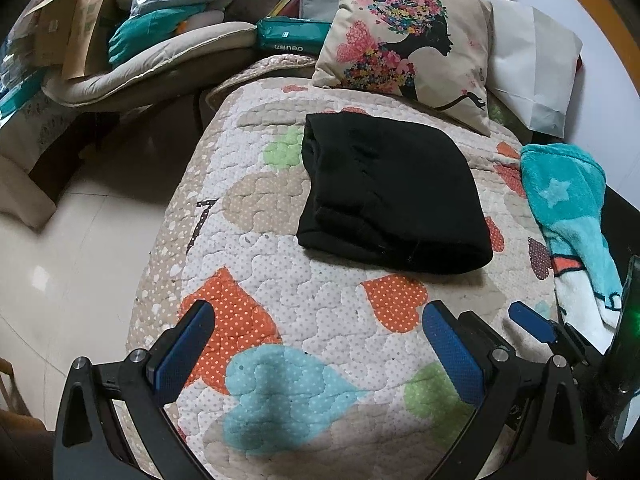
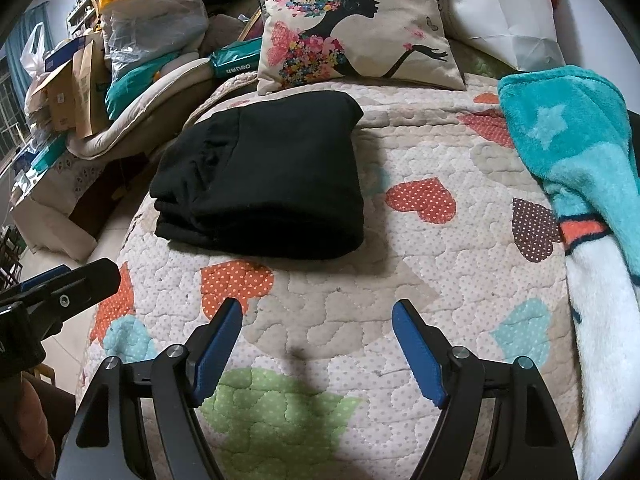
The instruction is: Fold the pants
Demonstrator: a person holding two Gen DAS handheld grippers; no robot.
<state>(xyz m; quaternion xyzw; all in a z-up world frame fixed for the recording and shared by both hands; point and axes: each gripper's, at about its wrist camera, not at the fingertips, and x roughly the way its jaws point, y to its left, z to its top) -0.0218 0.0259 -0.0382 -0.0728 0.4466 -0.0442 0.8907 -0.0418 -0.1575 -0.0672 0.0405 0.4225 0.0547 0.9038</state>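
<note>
Black fabric pants, folded into compact rectangle, on heart-patterned quilted bed cover, just before floral cushion; left tongs and right tongs spread open, empty, near pants

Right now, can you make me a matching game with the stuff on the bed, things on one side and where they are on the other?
Things:
1. pants
2. pillow
3. blanket
4. left gripper

Places or states:
A. draped along the right edge of the quilt
B. open, holding nothing
C. folded in a black bundle on the quilt
D. propped at the far end, behind the pants

Pairs: 1-C, 2-D, 3-A, 4-B
</note>
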